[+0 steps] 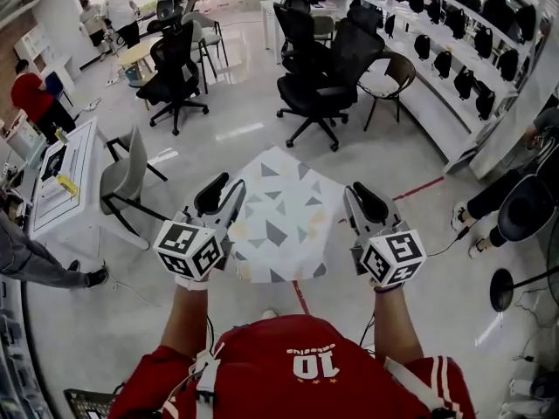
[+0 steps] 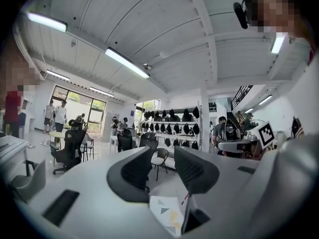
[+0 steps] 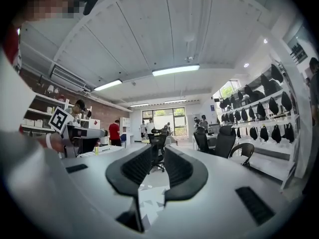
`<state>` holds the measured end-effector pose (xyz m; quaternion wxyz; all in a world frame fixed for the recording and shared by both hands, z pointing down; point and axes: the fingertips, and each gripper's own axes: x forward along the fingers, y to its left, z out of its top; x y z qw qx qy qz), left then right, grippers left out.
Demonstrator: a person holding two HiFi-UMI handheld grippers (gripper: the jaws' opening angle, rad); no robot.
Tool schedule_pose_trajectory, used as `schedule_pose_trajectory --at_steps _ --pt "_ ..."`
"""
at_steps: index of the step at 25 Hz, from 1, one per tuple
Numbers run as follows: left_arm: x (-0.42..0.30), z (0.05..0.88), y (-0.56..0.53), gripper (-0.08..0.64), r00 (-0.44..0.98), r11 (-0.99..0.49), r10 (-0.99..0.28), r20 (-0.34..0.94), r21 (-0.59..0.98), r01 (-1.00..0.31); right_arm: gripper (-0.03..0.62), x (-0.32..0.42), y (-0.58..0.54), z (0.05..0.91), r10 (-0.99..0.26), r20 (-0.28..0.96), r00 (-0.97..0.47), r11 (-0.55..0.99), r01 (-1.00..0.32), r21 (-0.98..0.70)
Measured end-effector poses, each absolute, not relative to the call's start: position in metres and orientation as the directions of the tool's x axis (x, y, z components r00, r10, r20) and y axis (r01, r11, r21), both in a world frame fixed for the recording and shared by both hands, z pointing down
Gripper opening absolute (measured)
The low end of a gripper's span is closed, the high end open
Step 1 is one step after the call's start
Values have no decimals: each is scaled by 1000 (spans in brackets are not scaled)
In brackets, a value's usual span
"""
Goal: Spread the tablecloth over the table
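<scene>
A white tablecloth (image 1: 279, 221) printed with grey and yellow triangles lies spread over a small table in front of me, seen from above in the head view. My left gripper (image 1: 225, 197) is held level above the cloth's left edge. My right gripper (image 1: 360, 201) is held level just off its right edge. In the left gripper view the jaws (image 2: 163, 168) stand apart with nothing between them, and the tablecloth (image 2: 167, 213) shows low beneath them. The right gripper (image 3: 158, 166) has a narrower gap, also holding nothing, with the tablecloth (image 3: 149, 203) below.
Black office chairs (image 1: 319, 77) stand beyond the table, with a grey chair (image 1: 127, 177) and a white desk (image 1: 65, 182) at the left. A shelf of black items (image 1: 454, 59) runs along the right wall. Red floor tape (image 1: 419, 188) and seated people's legs (image 1: 489, 208) are at the right.
</scene>
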<state>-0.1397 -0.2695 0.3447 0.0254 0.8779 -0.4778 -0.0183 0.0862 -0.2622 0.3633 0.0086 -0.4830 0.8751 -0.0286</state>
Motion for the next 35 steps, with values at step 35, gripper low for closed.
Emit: schedule_pose_trajectory --at_steps 35 --pt "-169 341 -263 8 396 -396 -918 -9 -5 -918 20 66 -268 367 -912 31 -410 407 -911 -62"
